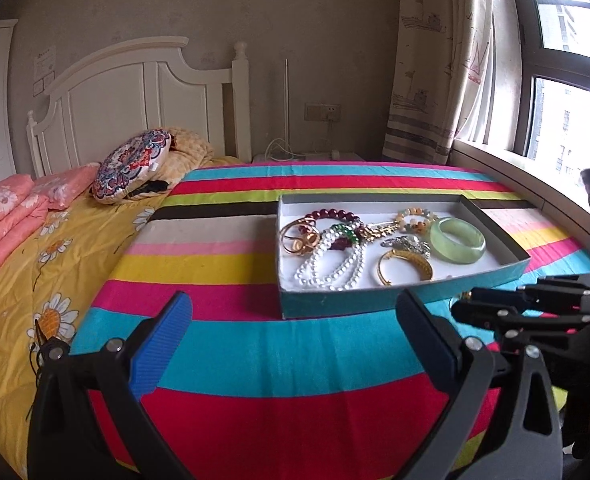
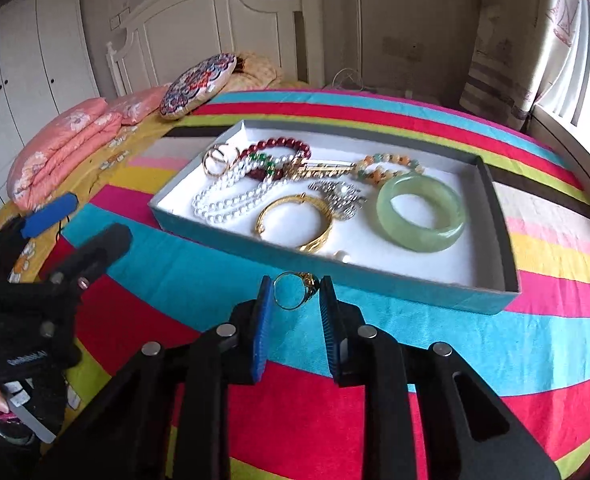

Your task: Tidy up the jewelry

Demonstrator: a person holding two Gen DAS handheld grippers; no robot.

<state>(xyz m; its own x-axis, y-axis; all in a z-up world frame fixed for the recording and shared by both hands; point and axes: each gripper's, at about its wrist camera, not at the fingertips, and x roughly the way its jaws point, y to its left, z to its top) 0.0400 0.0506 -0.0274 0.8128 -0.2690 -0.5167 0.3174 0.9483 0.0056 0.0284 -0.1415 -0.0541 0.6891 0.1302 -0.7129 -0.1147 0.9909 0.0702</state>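
A shallow blue box (image 1: pixel 335 304) (image 2: pixel 255 240) with a white floor lies on the striped cloth. It holds a green jade bangle (image 1: pixel 457 242) (image 2: pixel 421 214), a gold bangle (image 1: pixel 405 266) (image 2: pixel 295 220), white pearl strands (image 1: pixel 331 264) (image 2: pixel 231 196), a dark red bead bracelet (image 2: pixel 279 146), gold rings (image 1: pixel 299 236) (image 2: pixel 217 160) and other pieces. My right gripper (image 2: pixel 296 294) is shut on a gold ring (image 2: pixel 295 290), just in front of the box's near wall. My left gripper (image 1: pixel 291 316) is open and empty, in front of the box.
The striped cloth (image 1: pixel 255 360) (image 2: pixel 455 340) covers a bed. Pink folded quilts (image 1: pixel 3 216) (image 2: pixel 63 140) and a round patterned cushion (image 1: pixel 133 166) (image 2: pixel 199 84) lie at the left by the headboard. A window (image 1: pixel 567 80) and curtain stand at the right.
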